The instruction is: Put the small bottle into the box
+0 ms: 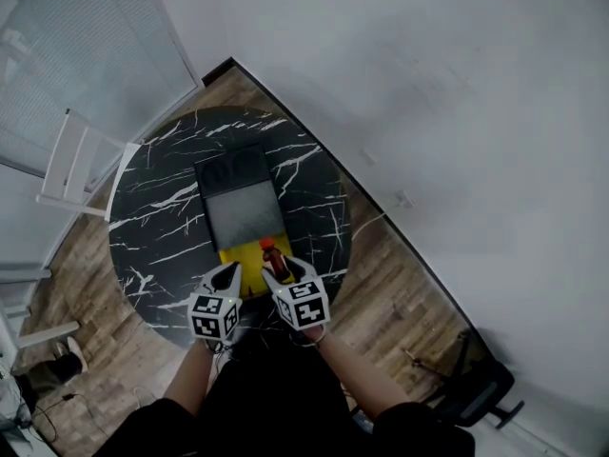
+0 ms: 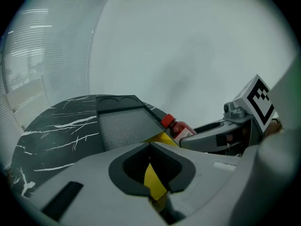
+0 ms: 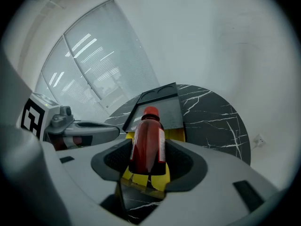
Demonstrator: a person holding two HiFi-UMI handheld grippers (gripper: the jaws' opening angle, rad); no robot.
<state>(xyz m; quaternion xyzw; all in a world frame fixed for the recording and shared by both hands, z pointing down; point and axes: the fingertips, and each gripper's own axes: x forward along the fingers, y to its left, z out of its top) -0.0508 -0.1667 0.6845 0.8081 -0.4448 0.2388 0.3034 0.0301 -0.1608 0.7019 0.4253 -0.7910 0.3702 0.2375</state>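
Dark red small bottle (image 3: 148, 140) with red cap is clamped by the right gripper (image 1: 281, 272), jaws held wide around its body; the bottle is held over the yellow flap (image 1: 244, 260) at the near end of the grey box (image 1: 245, 219), cap toward the box; the box is set on a black marble table (image 1: 157, 222); the left gripper's (image 1: 226, 276) jaws are kept narrowly apart, nothing gripped, yellow seen through the gap.
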